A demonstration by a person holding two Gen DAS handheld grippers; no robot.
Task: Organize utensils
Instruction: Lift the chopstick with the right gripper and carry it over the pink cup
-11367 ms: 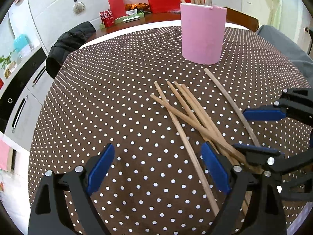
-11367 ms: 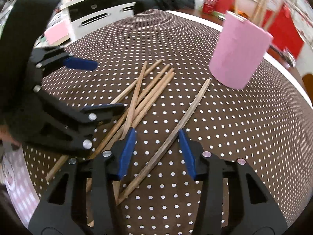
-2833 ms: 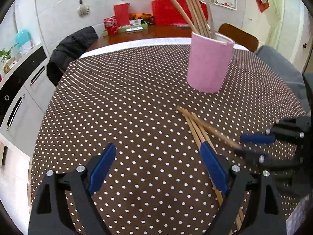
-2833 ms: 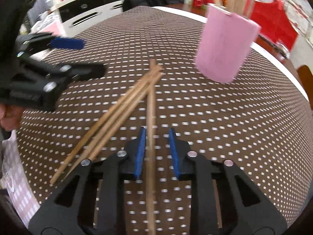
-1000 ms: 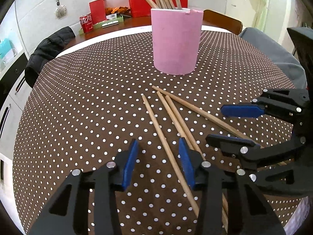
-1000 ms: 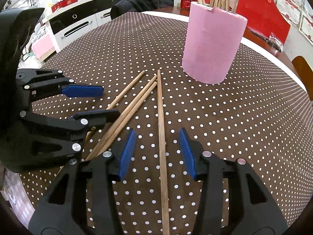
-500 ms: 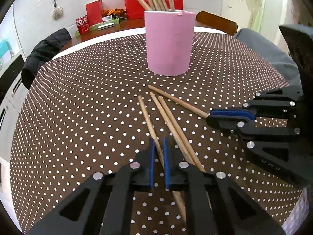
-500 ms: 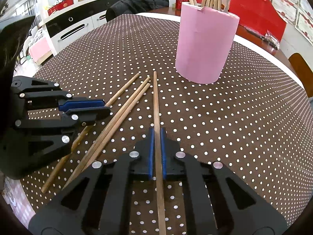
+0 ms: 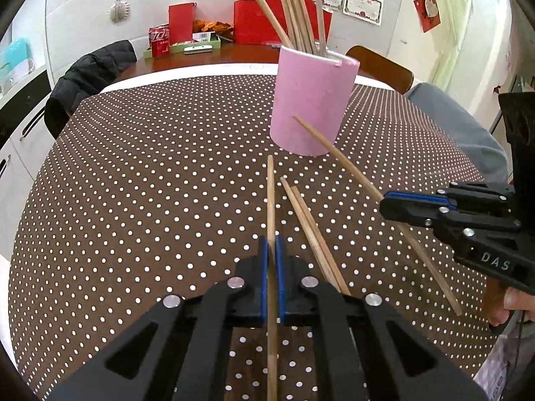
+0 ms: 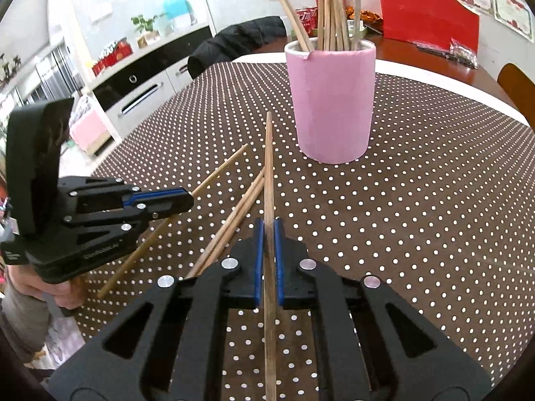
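A pink cup (image 9: 312,100) holding several wooden chopsticks stands upright on the dotted table; it also shows in the right wrist view (image 10: 334,103). My left gripper (image 9: 271,260) is shut on one chopstick (image 9: 270,197), lifted off the table and pointing toward the cup. My right gripper (image 10: 268,240) is shut on another chopstick (image 10: 268,167), also raised and pointing toward the cup. The right gripper shows at the right of the left wrist view (image 9: 388,204), the left gripper at the left of the right wrist view (image 10: 187,197). Two loose chopsticks (image 9: 311,230) lie on the cloth between the grippers.
The round table wears a brown cloth with white dots (image 9: 150,180). A chair with a black jacket (image 9: 87,80) stands at the far left, a wooden chair (image 9: 381,67) behind the cup. A second table with red boxes (image 9: 254,23) and a can is beyond. Cabinets (image 10: 140,90) stand left.
Both grippers have risen from the table, each carrying its chopstick up and toward the cup. Half a second ago both chopsticks still lay on the cloth in the shut fingers.
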